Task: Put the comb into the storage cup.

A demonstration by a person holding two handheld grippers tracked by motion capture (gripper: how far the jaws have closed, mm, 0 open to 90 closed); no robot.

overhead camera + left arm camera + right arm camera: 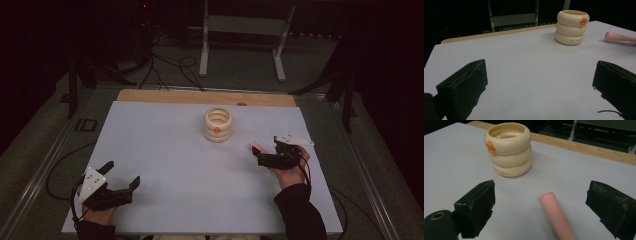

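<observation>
Our right gripper [540, 207] rests near the right edge of the white table [165, 160], its jaws spread wide. Between them lies a pink cylinder [556, 216], touching neither jaw in the right gripper view. Its long axis runs away from the gripper, its rounded end pointing toward the far edge and the cream holder [508, 148]. The cylinder looks smooth and matte. The holder is three stacked glossy rings, open on top, with a small orange knob on its side, upright near the middle of the far edge. Our left gripper [120, 180] sits by the near left corner, jaws apart and holding nothing. The room behind is dark; a metal frame [242, 35] stands on the floor.
</observation>
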